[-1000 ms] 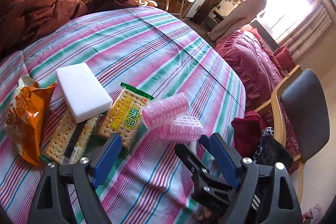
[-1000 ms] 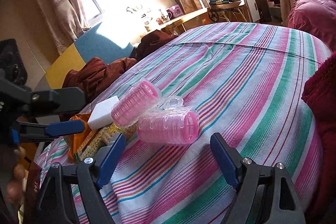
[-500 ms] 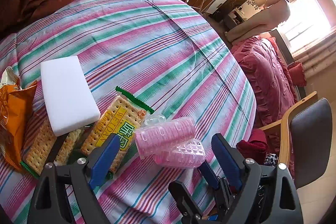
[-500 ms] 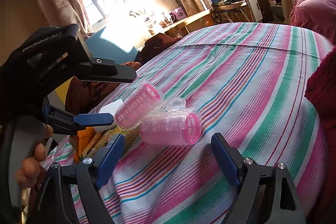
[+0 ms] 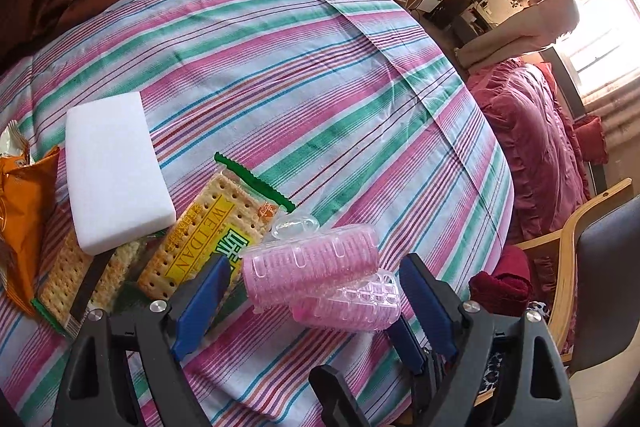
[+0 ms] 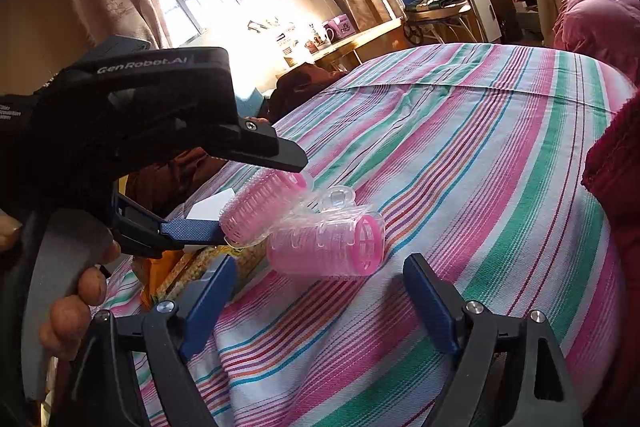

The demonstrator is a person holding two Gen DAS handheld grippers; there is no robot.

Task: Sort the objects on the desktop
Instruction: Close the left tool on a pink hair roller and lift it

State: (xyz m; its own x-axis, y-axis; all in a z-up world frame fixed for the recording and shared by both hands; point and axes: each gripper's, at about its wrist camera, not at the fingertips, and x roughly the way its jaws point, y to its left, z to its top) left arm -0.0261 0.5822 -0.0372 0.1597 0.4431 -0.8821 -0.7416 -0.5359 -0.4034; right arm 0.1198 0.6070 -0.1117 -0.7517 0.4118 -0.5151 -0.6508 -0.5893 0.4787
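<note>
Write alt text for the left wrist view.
The open left tool straddles the nearer of two pink hair rollers in clear packaging on a striped tablecloth. To the left lie cracker packs, a white sponge resting on them, and an orange snack bag.

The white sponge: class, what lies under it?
The sponge rests partly on a cracker pack with a dark strip, its near end overlapping it. How much of the pack continues beneath is covered; its far end seems to lie on the striped cloth.
</note>
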